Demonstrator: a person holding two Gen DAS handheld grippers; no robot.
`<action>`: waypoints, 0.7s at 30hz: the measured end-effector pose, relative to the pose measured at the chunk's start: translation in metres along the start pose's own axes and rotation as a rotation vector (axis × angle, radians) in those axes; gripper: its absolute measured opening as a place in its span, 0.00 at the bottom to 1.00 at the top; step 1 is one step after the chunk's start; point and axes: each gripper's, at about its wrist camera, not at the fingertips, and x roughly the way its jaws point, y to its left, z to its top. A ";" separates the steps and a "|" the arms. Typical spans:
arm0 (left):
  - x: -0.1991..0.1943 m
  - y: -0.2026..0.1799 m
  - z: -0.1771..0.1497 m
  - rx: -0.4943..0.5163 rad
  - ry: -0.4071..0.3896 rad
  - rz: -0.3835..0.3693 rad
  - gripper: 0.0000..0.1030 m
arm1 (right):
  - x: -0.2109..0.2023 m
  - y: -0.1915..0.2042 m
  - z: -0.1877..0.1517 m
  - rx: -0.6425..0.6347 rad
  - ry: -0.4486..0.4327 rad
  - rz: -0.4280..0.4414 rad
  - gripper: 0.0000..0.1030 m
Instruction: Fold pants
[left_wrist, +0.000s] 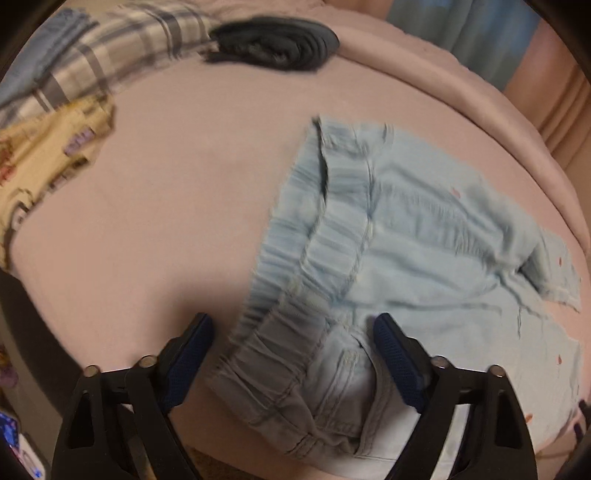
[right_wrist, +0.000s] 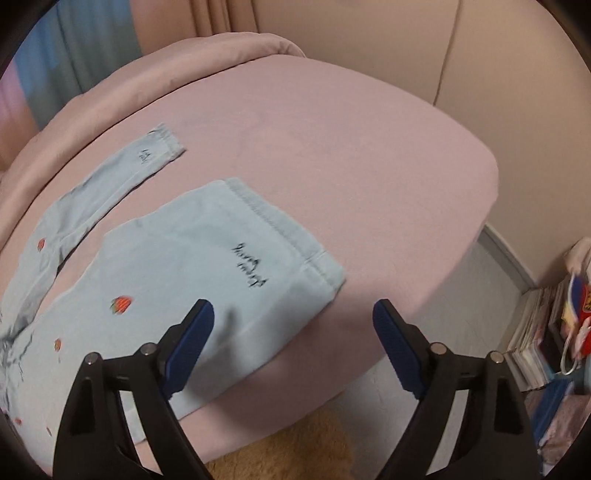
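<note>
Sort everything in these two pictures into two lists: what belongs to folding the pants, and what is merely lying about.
Belongs to the job:
- light blue strawberry-print cotton pants
- left gripper, open over the elastic waistband
- right gripper, open near a leg hem
- pink bed sheet

Lying about:
- grey plaid cloth
- yellow printed fabric
- dark bundled garment
- stacked books on the floor

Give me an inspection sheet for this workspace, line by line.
Surface: pink bed sheet, smooth.
Job's things: light blue pants lying unfolded, waistband toward the left hand-held gripper; the legs are spread apart.
Clutter: plaid cloth, yellow printed cloth, dark garment.
Grippers: left open over the waistband; right hand-held gripper open above a leg hem.
Cables: nothing seen.
Surroundings: stacked books on the floor, curtain.
</note>
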 end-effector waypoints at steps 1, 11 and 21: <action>0.001 0.000 -0.002 0.007 -0.017 0.005 0.81 | 0.006 -0.001 0.001 0.016 0.014 0.029 0.73; -0.035 -0.005 -0.015 0.035 -0.090 -0.003 0.32 | -0.035 0.011 0.024 0.016 -0.148 0.108 0.08; -0.008 0.013 -0.010 0.038 -0.044 0.000 0.35 | 0.026 0.011 -0.001 0.002 -0.019 0.016 0.08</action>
